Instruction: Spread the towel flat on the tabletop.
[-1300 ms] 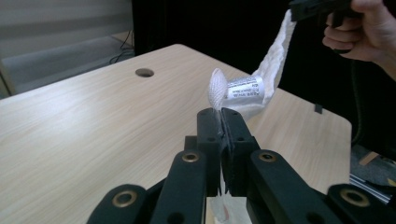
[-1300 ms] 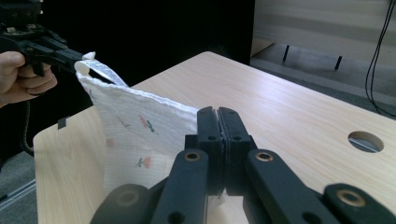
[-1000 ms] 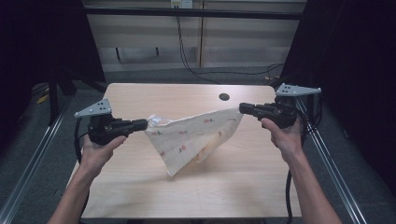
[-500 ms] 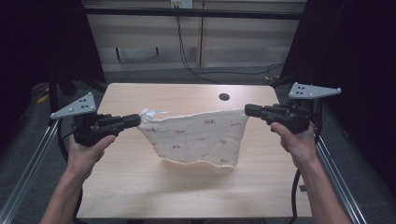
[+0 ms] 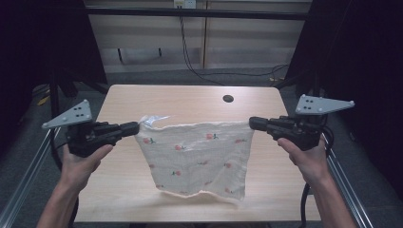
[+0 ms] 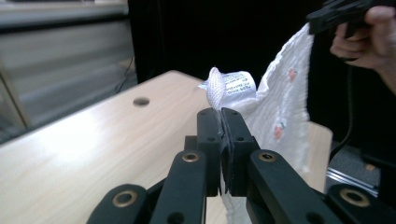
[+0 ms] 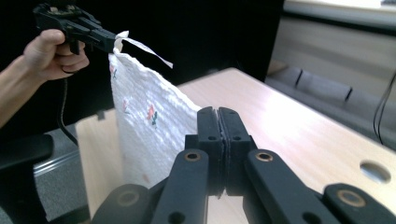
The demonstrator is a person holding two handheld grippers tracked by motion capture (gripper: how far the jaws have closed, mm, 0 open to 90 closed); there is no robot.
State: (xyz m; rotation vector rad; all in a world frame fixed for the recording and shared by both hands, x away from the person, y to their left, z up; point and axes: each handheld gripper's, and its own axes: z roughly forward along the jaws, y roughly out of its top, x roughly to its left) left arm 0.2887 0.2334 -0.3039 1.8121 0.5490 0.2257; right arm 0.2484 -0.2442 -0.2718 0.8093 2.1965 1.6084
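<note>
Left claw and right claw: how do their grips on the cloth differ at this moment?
The left claw pinches the cloth at the corner bearing the printed label, which pokes past its jaws; the right claw pinches a plain corner. In the high view the left claw sits slightly lower than the right. Both are shut on the cloth's top edge, holding it stretched above the table.

The right gripper [image 7: 218, 114] clamps the white flowered cloth [image 7: 149, 126], whose far corner the left gripper [image 7: 112, 44] pinches.
</note>
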